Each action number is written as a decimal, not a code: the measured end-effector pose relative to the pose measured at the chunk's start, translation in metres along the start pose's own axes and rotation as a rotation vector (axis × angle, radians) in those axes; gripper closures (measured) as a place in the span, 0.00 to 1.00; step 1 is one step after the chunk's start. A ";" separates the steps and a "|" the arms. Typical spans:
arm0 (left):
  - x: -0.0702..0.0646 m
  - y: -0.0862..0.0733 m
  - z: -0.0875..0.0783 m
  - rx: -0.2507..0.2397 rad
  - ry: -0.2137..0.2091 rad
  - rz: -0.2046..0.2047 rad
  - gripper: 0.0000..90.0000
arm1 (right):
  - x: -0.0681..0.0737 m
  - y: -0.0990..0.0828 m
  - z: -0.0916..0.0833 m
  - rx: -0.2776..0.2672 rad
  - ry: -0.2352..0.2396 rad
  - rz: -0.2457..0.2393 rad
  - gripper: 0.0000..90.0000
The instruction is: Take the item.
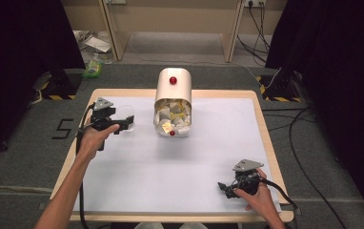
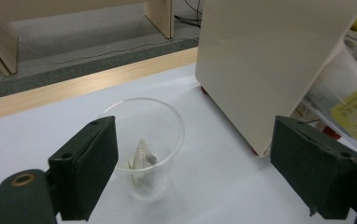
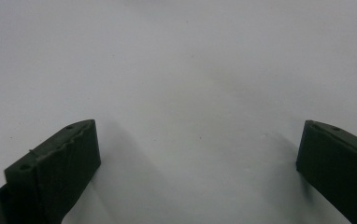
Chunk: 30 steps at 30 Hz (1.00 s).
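High view first: we are holding the left gripper [image 1: 123, 125] at the far left of the white table [image 1: 137, 176], its jaws pointing toward the clear plastic cup [image 1: 126, 116] standing just beside them. We are keeping the right gripper [image 1: 225, 188] low at the near right corner, well apart from everything else.

Left gripper view is showing us the jaws spread wide with nothing pinched between them; the cup [image 2: 144, 144] is standing upright on the table a little beyond the left jaw, and a small pyramid-shaped tea bag [image 2: 141, 158] is lying at its bottom. To the right of the cup, the cream dispenser [image 2: 260, 70] is standing close, its flat side crowding the space ahead of the right jaw. From above we are seeing the dispenser [image 1: 173, 88] with a red knob [image 1: 173, 80] on top and a clear front bin of sachets [image 1: 173, 117] facing us.

Right gripper view is showing its jaws also spread, over bare white table [image 3: 190, 70].

Beyond the table, cables [image 1: 261, 24] and wooden furniture legs [image 1: 116, 28] are lying on the grey floor. The cup is hard to make out from above, being transparent, and our left hand [image 1: 94, 138] is covering part of the gripper body. The print on the sachets is too small to read.
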<state>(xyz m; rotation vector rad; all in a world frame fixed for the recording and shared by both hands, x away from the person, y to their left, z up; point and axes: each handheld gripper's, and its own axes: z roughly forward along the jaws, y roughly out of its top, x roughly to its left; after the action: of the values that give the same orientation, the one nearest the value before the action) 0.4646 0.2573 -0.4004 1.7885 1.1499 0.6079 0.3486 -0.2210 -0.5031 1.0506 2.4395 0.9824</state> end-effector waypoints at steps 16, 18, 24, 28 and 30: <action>-0.020 -0.020 -0.016 -0.019 -0.054 -0.016 0.17 | 0.000 0.000 0.000 -0.001 0.000 0.001 0.00; -0.023 -0.022 -0.018 -0.022 -0.060 -0.017 0.17 | 0.000 0.000 0.000 -0.001 0.000 0.000 0.00; -0.031 -0.030 -0.021 -0.015 -0.082 -0.011 0.17 | 0.000 0.000 0.000 -0.001 0.000 0.000 0.00; -0.035 -0.037 -0.022 -0.007 -0.089 -0.011 0.17 | 0.000 0.000 0.000 -0.001 -0.001 0.000 0.00; -0.037 -0.039 -0.022 -0.009 -0.092 -0.014 0.17 | 0.000 0.000 0.000 -0.001 0.000 0.000 0.00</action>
<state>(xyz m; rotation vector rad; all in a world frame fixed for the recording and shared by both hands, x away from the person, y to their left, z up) 0.4133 0.2405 -0.4217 1.7810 1.0946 0.5171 0.3485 -0.2210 -0.5033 1.0509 2.4385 0.9830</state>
